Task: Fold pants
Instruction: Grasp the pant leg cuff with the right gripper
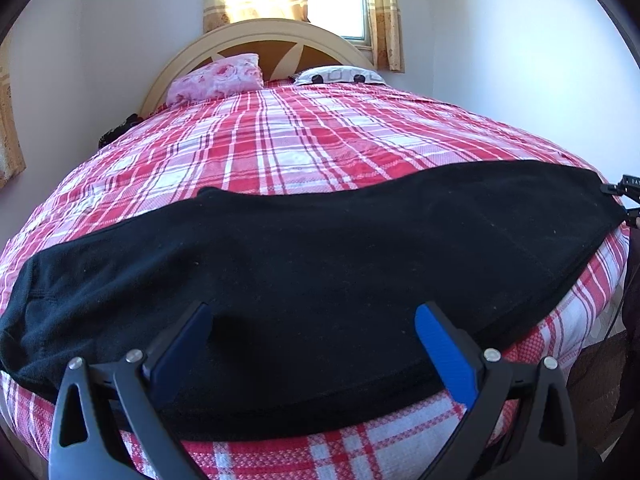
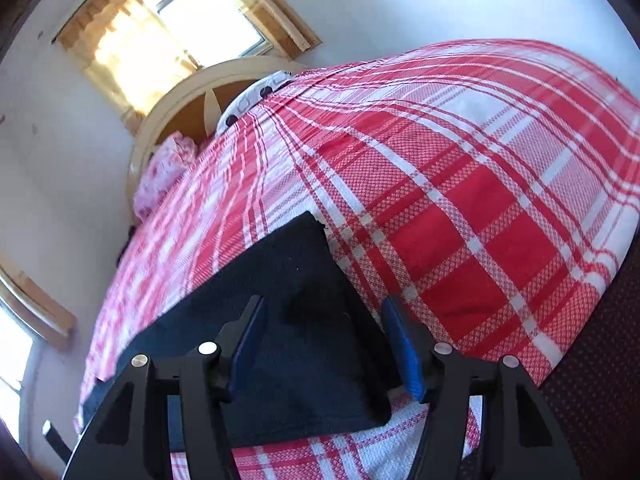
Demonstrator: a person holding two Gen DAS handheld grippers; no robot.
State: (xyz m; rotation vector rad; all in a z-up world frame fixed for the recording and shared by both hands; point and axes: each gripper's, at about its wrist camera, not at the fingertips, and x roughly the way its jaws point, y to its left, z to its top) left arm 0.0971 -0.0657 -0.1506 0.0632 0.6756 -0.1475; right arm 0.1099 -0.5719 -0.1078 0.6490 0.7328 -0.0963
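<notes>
Folding pants | soft, limp, light; likely sags | left gripper unclenched above near edge | right gripper unclenched, straddling hem end | pinch edges there

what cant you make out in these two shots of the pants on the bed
- Left wrist view: the pants show as one black mass, so seams and layers are unreadable; the right claw is a sliver cut by the frame edge.
- Right wrist view: the pants' waist end runs behind the right claw's frame; whether its pads touch cloth is unclear.
- Both views: the pillows are small and partly hidden.
</notes>
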